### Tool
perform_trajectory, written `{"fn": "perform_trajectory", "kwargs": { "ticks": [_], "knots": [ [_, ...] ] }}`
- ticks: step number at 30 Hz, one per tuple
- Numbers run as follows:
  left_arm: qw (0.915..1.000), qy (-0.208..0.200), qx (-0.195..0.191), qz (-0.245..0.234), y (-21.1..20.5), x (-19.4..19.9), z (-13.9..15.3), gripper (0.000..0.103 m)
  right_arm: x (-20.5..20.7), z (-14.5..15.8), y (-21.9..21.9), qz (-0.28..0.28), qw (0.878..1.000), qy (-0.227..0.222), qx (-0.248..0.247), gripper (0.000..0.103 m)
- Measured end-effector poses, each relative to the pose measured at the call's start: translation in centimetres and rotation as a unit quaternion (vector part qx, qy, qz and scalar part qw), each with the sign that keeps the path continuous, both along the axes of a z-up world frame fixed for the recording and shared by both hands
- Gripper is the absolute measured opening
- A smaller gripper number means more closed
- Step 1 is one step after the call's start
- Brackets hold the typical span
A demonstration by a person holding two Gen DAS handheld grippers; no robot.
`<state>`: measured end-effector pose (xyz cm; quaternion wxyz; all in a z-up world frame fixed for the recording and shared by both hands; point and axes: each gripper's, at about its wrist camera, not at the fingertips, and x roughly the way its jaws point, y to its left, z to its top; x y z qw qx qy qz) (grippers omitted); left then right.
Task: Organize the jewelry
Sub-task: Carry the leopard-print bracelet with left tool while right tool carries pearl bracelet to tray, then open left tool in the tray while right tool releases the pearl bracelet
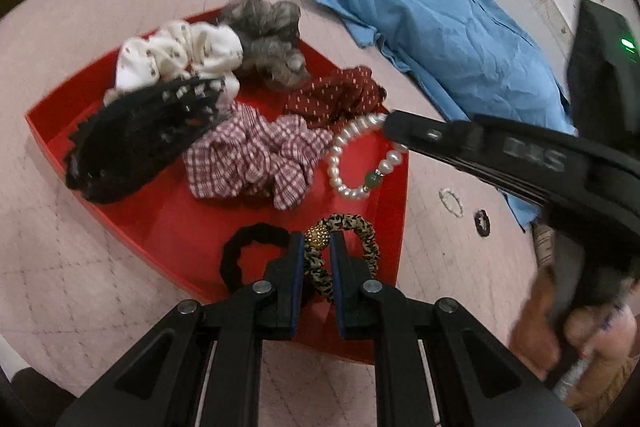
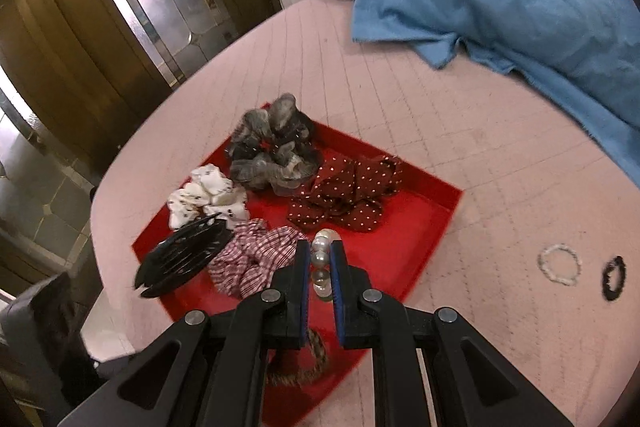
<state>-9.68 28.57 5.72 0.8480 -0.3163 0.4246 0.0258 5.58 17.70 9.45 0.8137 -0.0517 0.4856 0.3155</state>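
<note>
A red tray (image 1: pixel 160 219) lies on the pink quilted bed. My left gripper (image 1: pixel 317 241) is shut on a leopard-print hair tie (image 1: pixel 362 231), gripping it at its gold bead over the tray's near corner. A black hair tie (image 1: pixel 240 247) lies just to its left. My right gripper (image 2: pixel 322 247) is shut on a pearl bracelet (image 2: pixel 321 259). In the left wrist view the pearl bracelet (image 1: pixel 352 163), with one green bead, hangs low over the tray from the right gripper (image 1: pixel 394 127). I cannot tell whether it touches the tray floor (image 2: pixel 400 239).
The tray also holds a black claw clip (image 1: pixel 132 147) and grey (image 1: pixel 268 35), white (image 1: pixel 176 55), dark red dotted (image 1: pixel 336 99) and pink checked (image 1: pixel 256 159) scrunchies. A white bead bracelet (image 2: pixel 558 265) and a small black ring (image 2: pixel 614 279) lie on the bed. A blue shirt (image 1: pixel 432 15) lies behind.
</note>
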Motion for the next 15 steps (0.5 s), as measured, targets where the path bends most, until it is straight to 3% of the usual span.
{"fn": "perform_trajectory", "kwargs": {
  "ticks": [11, 15],
  "knots": [
    [0.9999, -0.008, -0.004, -0.014, -0.7, 0.1, -0.2, 0.017, 2.3, -2.9, -0.3, -0.028, 0.999, 0.011, -0.039, 0.011],
    [0.9997, -0.019, -0.010, -0.006, -0.7, -0.2, 0.4, 0.041, 2.4, -2.9, -0.5, -0.033, 0.999, 0.008, -0.036, 0.011]
  ]
}}
